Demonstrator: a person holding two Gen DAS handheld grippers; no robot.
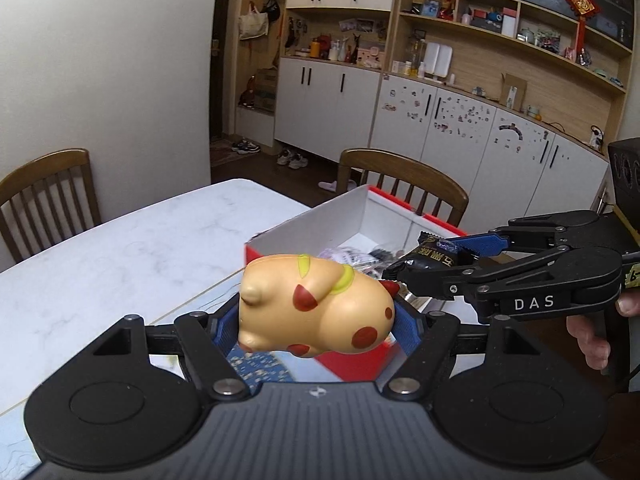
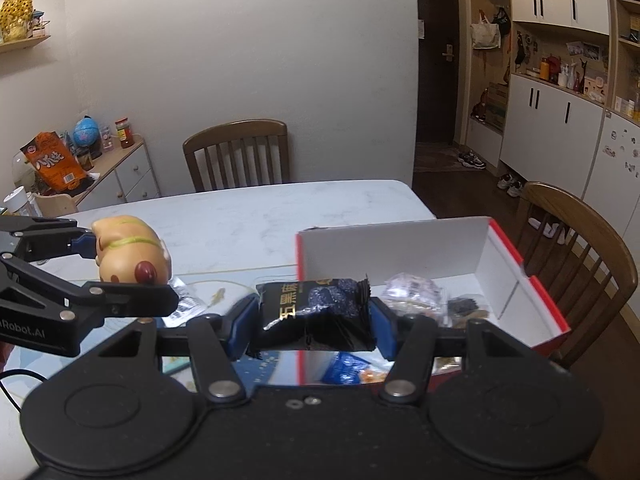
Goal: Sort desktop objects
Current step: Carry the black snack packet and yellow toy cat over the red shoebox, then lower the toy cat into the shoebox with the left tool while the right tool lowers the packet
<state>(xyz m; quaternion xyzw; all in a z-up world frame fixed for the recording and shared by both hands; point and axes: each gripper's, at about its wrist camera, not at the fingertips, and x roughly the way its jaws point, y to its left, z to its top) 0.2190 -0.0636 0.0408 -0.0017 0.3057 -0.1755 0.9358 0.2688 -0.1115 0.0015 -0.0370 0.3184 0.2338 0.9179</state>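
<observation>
My left tool (image 1: 316,320) pinches the one toy pig (image 1: 316,308) across its flanks and holds it clear above the counter (image 1: 100,264), just short of the red box (image 1: 360,216). The pig looks like hard, smooth plastic, light and rounded, so I judge it could slip; the blue pads sit best on its widest part. My right tool (image 2: 314,320) is clamped on the one black snack packet (image 2: 316,312), over the box's near edge. That packet is soft, crinkly and light; gripping its middle works, though it crumples. Inside the single box I count a clear wrapped sweet (image 2: 416,292), a dark packet (image 2: 468,308), and a blue one (image 2: 348,372) by the near wall
</observation>
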